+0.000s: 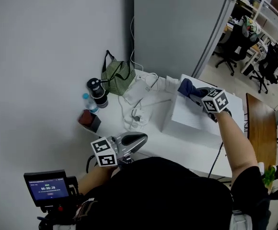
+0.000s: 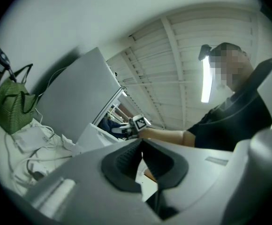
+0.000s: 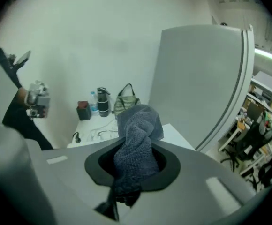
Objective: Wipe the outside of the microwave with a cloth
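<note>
The white microwave (image 1: pixel 196 119) stands on the white table, its top facing me. A dark blue cloth (image 1: pixel 186 86) rests on the microwave's far top edge, and my right gripper (image 1: pixel 193 94) is shut on it. In the right gripper view the cloth (image 3: pixel 140 121) bulges up from between the jaws, hiding the gripper's (image 3: pixel 134 150) tips. My left gripper (image 1: pixel 135 141) hovers low by the table's near edge, left of the microwave. Its pads (image 2: pixel 126 158) meet at the tip with nothing between them. The microwave (image 2: pixel 94 137) shows beyond that gripper (image 2: pixel 141 145).
On the table's left are a green bag (image 1: pixel 116 75), a black flask (image 1: pixel 98 92), a water bottle (image 1: pixel 87 101), a dark box (image 1: pixel 89 120) and tangled white cables (image 1: pixel 138 104). A grey partition (image 1: pixel 177 28) stands behind. A wooden table (image 1: pixel 261 128) and office chairs (image 1: pixel 235 42) are at right.
</note>
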`<state>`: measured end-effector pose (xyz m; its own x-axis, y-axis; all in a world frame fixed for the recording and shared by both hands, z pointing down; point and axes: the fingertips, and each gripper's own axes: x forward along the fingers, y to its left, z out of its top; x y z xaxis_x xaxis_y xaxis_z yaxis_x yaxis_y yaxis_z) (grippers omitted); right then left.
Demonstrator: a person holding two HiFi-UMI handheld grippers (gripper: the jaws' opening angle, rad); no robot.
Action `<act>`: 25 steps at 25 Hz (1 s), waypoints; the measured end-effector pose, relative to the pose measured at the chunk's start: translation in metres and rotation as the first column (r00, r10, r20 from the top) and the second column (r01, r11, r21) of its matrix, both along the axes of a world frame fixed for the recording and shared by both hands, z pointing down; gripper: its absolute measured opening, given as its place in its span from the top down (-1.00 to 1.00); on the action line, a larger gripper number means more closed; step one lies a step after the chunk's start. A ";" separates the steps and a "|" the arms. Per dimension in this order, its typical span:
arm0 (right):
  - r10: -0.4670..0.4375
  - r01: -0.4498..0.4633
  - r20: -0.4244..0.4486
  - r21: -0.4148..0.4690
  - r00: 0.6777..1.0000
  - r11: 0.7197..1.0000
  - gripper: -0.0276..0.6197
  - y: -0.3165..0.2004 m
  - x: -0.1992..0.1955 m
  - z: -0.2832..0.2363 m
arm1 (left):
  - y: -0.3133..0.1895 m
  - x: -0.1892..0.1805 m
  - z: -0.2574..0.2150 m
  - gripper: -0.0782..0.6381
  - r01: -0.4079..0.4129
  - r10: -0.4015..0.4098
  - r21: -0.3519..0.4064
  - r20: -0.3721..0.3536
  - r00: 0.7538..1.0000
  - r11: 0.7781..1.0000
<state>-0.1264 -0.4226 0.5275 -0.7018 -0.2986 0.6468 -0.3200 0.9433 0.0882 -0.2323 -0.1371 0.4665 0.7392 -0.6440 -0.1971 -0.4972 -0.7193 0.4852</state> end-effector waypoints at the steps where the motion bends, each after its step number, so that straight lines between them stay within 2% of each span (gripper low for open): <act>1: 0.039 -0.039 -0.006 -0.034 0.999 0.999 0.70 -0.022 -0.010 0.007 | 0.005 -0.004 0.001 0.77 0.027 -0.027 -0.005 0.007 1.000 1.000; 3: 0.103 -0.106 -0.051 -0.076 0.993 0.991 0.70 -0.060 -0.026 0.025 | 0.016 -0.013 0.004 0.77 0.088 -0.087 -0.024 0.019 0.996 0.996; 6: 0.134 -0.144 -0.132 -0.065 0.982 0.988 0.70 -0.102 -0.044 0.047 | 0.029 -0.027 0.011 0.77 0.173 -0.171 -0.062 0.037 0.985 0.983; 10: 0.059 -0.072 -0.150 -0.082 0.987 0.994 0.70 -0.115 -0.066 0.049 | 0.032 -0.037 0.023 0.77 0.280 -0.273 -0.082 0.081 0.959 0.957; 12: 0.061 -0.074 -0.165 -0.070 0.984 0.995 0.70 -0.126 -0.030 0.046 | 0.017 -0.021 0.020 0.77 0.282 -0.275 -0.078 0.083 0.958 0.956; 14: 0.132 -0.147 -0.168 -0.080 0.977 0.986 0.70 -0.144 0.033 0.045 | -0.002 0.001 0.011 0.77 0.237 -0.234 -0.050 0.061 0.970 0.970; 18: 0.280 -0.297 -0.160 -0.095 0.947 0.950 0.70 -0.143 0.124 0.034 | -0.017 0.020 -0.002 0.77 0.159 -0.159 0.005 0.029 0.987 0.987; 25: 0.432 -0.453 -0.180 -0.098 0.884 0.886 0.70 -0.149 0.253 0.024 | -0.033 0.052 -0.015 0.77 0.087 -0.088 0.014 0.014 0.996 0.996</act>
